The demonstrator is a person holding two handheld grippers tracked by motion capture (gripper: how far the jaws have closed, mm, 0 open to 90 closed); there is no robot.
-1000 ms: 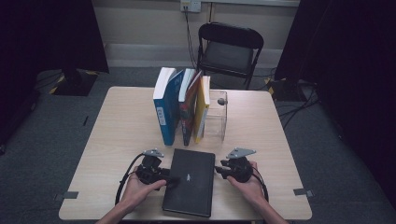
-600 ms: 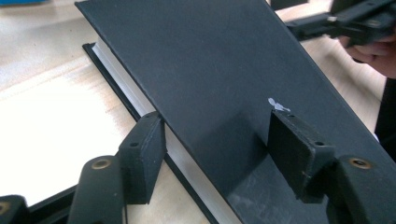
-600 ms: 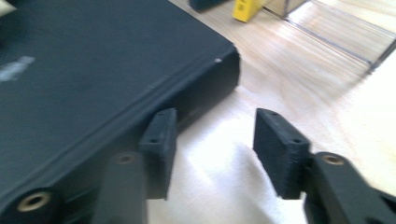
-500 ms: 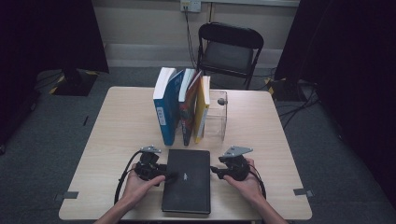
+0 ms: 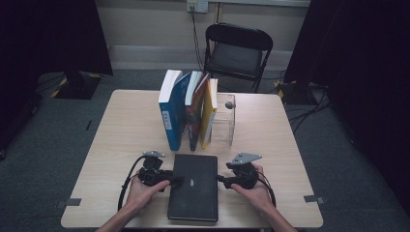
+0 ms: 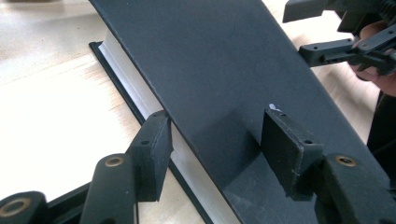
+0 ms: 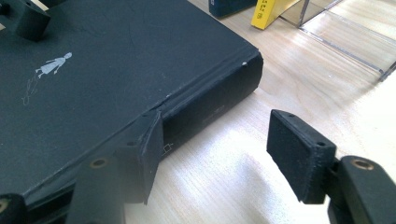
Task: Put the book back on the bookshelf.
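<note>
A black hardcover book point(image 5: 193, 186) lies flat at the table's front middle, a small white figure on its cover point(image 7: 51, 65). My left gripper point(image 5: 170, 181) is at its left edge. Its jaws have just been closing: one pad point(image 6: 152, 154) sits beside the white pages point(image 6: 130, 79), the other pad point(image 6: 289, 149) just above the cover, and no firm pressing shows. My right gripper point(image 5: 221, 180) is at the spine side point(image 7: 210, 112). Its jaws have just been opening: one pad point(image 7: 149, 144) rests at the spine's top corner, the other point(image 7: 299, 154) stands over bare table.
Behind the black book stand a blue book point(image 5: 171, 113), a dark red book point(image 5: 195, 113) and a yellow book point(image 5: 209, 113), leaning against a clear plastic stand point(image 5: 226, 121). A black folding chair point(image 5: 237, 50) stands beyond the table. Bare tabletop point(image 5: 125, 130) lies to either side.
The black book has shifted slightly to the left and lies squarer to the table edge. Both hands have stayed almost where they were.
</note>
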